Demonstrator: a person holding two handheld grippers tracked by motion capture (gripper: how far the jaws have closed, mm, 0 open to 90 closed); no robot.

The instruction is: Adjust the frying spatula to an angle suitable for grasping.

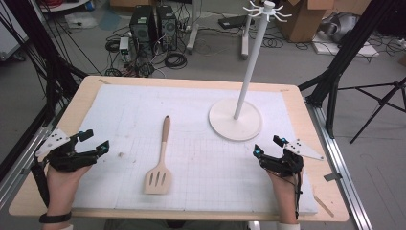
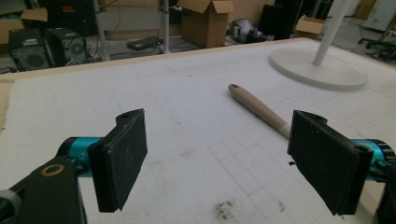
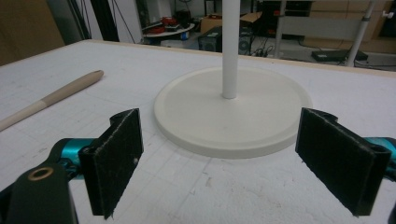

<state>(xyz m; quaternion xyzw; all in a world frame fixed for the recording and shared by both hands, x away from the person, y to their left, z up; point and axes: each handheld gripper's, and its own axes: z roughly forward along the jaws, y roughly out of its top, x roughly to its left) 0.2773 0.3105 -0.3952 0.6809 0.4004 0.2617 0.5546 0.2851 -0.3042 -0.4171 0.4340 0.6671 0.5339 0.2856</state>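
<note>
A wooden slotted spatula (image 1: 160, 160) lies flat on the white grid mat (image 1: 191, 110), handle pointing away, blade near me. Its handle (image 2: 258, 108) shows ahead of the left gripper and at the left edge of the right gripper view (image 3: 51, 98). A white stand (image 1: 249, 72) with hooks on top rises from a round base (image 1: 235, 120) at the mat's right of centre; the base (image 3: 233, 112) lies just ahead of the right gripper. My left gripper (image 1: 94, 141) rests at the mat's left edge, open and empty. Open and empty too, my right gripper (image 1: 268, 145) sits at the mat's right side.
The mat lies on a wooden table (image 1: 86, 91). Black tripod legs (image 1: 335, 72) stand just off the right edge and dark frame bars (image 1: 43, 62) off the left. Computer towers (image 1: 152, 24) and cables lie on the floor beyond the far edge.
</note>
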